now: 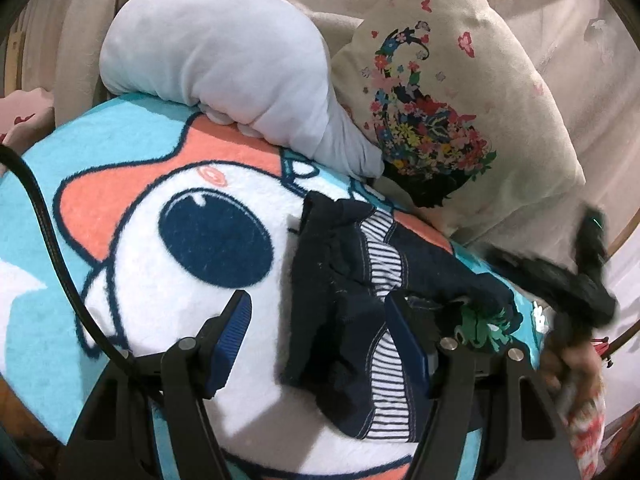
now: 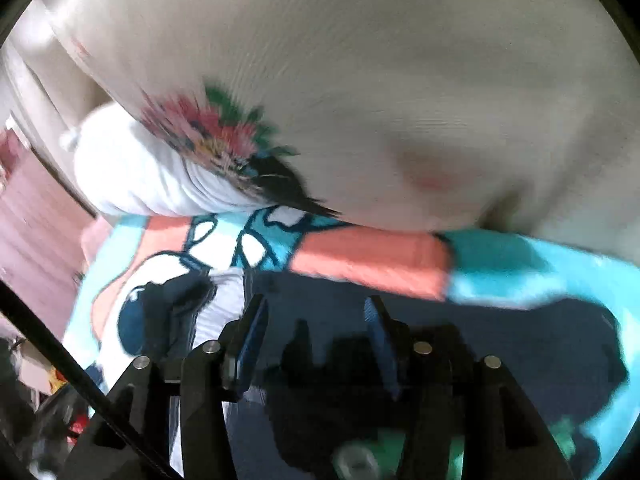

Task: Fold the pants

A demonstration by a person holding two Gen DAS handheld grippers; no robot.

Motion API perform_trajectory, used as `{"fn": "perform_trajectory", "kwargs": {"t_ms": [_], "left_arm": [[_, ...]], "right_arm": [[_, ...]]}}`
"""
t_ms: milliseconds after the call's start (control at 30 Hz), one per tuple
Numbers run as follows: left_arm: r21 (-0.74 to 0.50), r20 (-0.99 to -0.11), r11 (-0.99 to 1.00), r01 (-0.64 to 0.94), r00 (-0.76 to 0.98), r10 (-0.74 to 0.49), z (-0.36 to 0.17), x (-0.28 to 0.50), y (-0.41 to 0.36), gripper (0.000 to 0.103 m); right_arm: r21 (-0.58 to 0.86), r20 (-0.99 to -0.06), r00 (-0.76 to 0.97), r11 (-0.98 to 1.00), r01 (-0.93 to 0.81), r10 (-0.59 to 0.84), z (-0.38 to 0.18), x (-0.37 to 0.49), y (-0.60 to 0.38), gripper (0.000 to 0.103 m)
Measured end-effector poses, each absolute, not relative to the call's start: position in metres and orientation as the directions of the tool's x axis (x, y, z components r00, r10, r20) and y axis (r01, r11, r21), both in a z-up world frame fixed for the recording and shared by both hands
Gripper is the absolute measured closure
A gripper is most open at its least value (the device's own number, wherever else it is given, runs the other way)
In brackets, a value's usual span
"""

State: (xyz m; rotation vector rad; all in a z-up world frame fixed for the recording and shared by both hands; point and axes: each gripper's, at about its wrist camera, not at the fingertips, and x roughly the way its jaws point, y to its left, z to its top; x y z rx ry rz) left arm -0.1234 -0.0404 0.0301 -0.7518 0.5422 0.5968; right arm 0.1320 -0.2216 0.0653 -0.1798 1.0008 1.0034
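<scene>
Small navy pants [image 1: 344, 292] with a white striped side panel and a green print lie folded on a cartoon blanket [image 1: 132, 216]. My left gripper [image 1: 320, 308] is open just above the pants' waist end, its fingers [image 1: 236, 320] astride the fabric without holding it. My right gripper [image 1: 588, 280] shows blurred at the right of the left wrist view. In the right wrist view the right gripper [image 2: 316, 312] is open over the navy pants [image 2: 480, 340], empty. That view is blurred by motion.
A grey plush pillow [image 1: 224, 60] and a cream cushion with a floral print [image 1: 448, 92] lie at the blanket's far edge. A black cable [image 1: 48, 232] crosses the left side. The cushion [image 2: 400, 80] fills the upper right wrist view.
</scene>
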Motion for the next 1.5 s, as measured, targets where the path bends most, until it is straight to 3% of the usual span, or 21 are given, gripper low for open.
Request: {"fn": "perform_trajectory", "kwargs": {"t_ms": [233, 400, 533, 667, 767, 833, 900, 933, 967, 1033, 1233, 1300, 1500], "left_arm": [[-0.463, -0.686, 0.564, -0.684, 0.679, 0.262, 0.013, -0.128, -0.049, 0.035], [-0.482, -0.720, 0.545, -0.686, 0.664, 0.200, -0.001, -0.128, -0.055, 0.034], [-0.538, -0.714, 0.547, -0.642, 0.692, 0.110, -0.008, -0.116, -0.061, 0.027], [-0.533, -0.711, 0.563, -0.631, 0.695, 0.105, -0.007, -0.099, -0.065, 0.010], [-0.494, -0.724, 0.582, -0.646, 0.676, 0.136, -0.007, -0.084, -0.070, 0.009], [-0.443, -0.740, 0.595, -0.670, 0.648, 0.179, -0.005, -0.076, -0.075, 0.016], [-0.331, -0.790, 0.612, -0.719, 0.566, 0.238, -0.003, -0.068, -0.080, 0.086], [-0.352, -0.791, 0.622, -0.699, 0.578, 0.202, -0.003, -0.066, -0.080, 0.086], [-0.360, -0.792, 0.614, -0.702, 0.578, 0.197, -0.002, -0.067, -0.080, 0.088], [-0.376, -0.790, 0.609, -0.698, 0.586, 0.183, 0.003, -0.073, -0.081, 0.088], [-0.413, -0.768, 0.615, -0.672, 0.620, 0.160, 0.021, -0.096, -0.090, 0.088], [-0.394, -0.778, 0.637, -0.662, 0.610, 0.152, 0.021, -0.097, -0.093, 0.082], [-0.396, -0.776, 0.636, -0.662, 0.612, 0.155, 0.010, -0.111, -0.092, 0.068]], "right_arm": [[0.317, -0.745, 0.332, 0.745, -0.586, 0.578, 0.062, 0.135, -0.389, 0.043], [0.478, -0.706, 0.350, 0.778, -0.406, 0.616, 0.032, 0.132, -0.484, 0.040], [0.517, -0.687, 0.344, 0.763, -0.387, 0.640, 0.020, 0.133, -0.495, 0.039], [0.529, -0.677, 0.305, 0.731, -0.431, 0.670, 0.017, 0.132, -0.481, 0.039], [0.518, -0.687, 0.278, 0.720, -0.461, 0.672, 0.009, 0.131, -0.459, 0.039], [0.503, -0.686, 0.288, 0.721, -0.477, 0.668, 0.005, 0.130, -0.443, 0.039], [0.493, -0.682, 0.291, 0.716, -0.495, 0.671, 0.004, 0.127, -0.433, 0.043], [0.497, -0.679, 0.278, 0.704, -0.508, 0.679, 0.004, 0.125, -0.427, 0.064], [0.513, -0.676, 0.254, 0.689, -0.511, 0.692, 0.003, 0.125, -0.424, 0.077], [0.551, -0.660, 0.224, 0.665, -0.504, 0.717, 0.002, 0.124, -0.424, 0.087], [0.598, -0.600, 0.225, 0.617, -0.511, 0.768, 0.025, 0.116, -0.445, 0.089], [0.586, -0.602, 0.233, 0.621, -0.520, 0.764, 0.030, 0.112, -0.449, 0.089], [0.509, -0.694, 0.245, 0.702, -0.498, 0.677, 0.012, 0.107, -0.451, 0.073]]}}
